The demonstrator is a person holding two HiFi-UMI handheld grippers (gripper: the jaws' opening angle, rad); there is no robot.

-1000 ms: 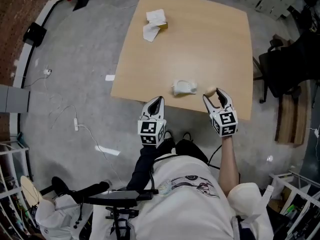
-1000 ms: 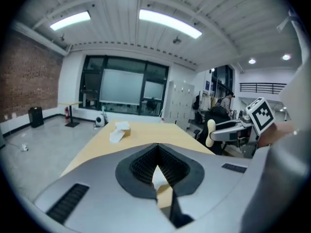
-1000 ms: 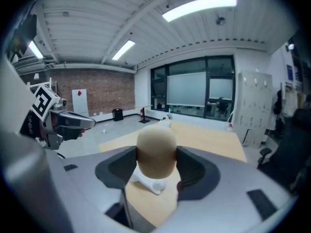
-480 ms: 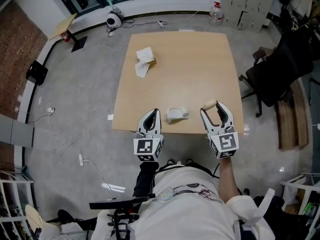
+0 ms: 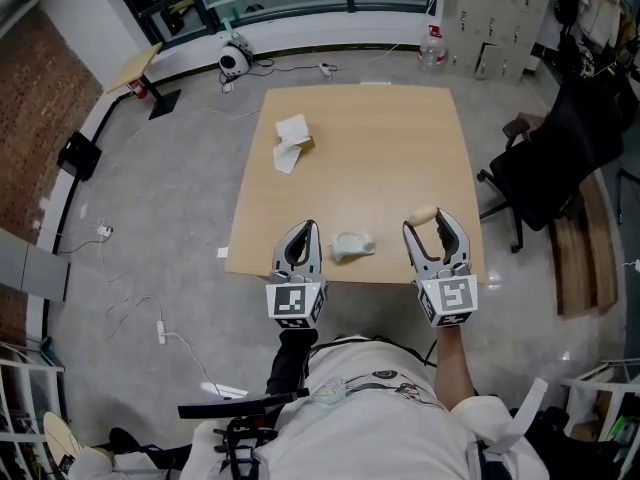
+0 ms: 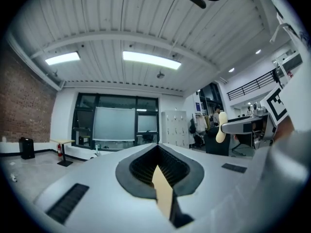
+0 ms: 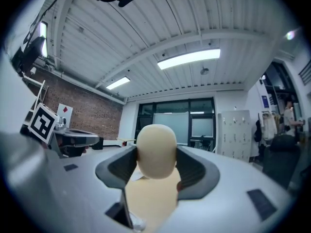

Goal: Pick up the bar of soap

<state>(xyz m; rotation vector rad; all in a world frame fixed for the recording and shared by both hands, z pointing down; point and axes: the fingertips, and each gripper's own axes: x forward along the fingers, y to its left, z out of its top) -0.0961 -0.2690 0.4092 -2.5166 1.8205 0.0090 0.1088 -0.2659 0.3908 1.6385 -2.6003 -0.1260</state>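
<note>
The bar of soap [image 5: 421, 213] is a pale cream oval held in my right gripper [image 5: 432, 224], which is shut on it just above the wooden table [image 5: 380, 148] near its front right edge. In the right gripper view the soap [image 7: 156, 152] fills the gap between the dark pads and stands up past them. My left gripper [image 5: 305, 230] hovers at the table's front edge to the left, its jaws closed together with nothing between them. From the left gripper view the soap [image 6: 221, 126] shows far right.
A small white crumpled object [image 5: 350, 246] lies on the table between the two grippers. A white paper wad with a yellowish bit [image 5: 291, 140] sits at the far left. A black office chair [image 5: 560, 148] stands right of the table.
The head view has swung up, showing more of the room. Both grippers stay at the table's front edge, and the soap remains in the right gripper.
</note>
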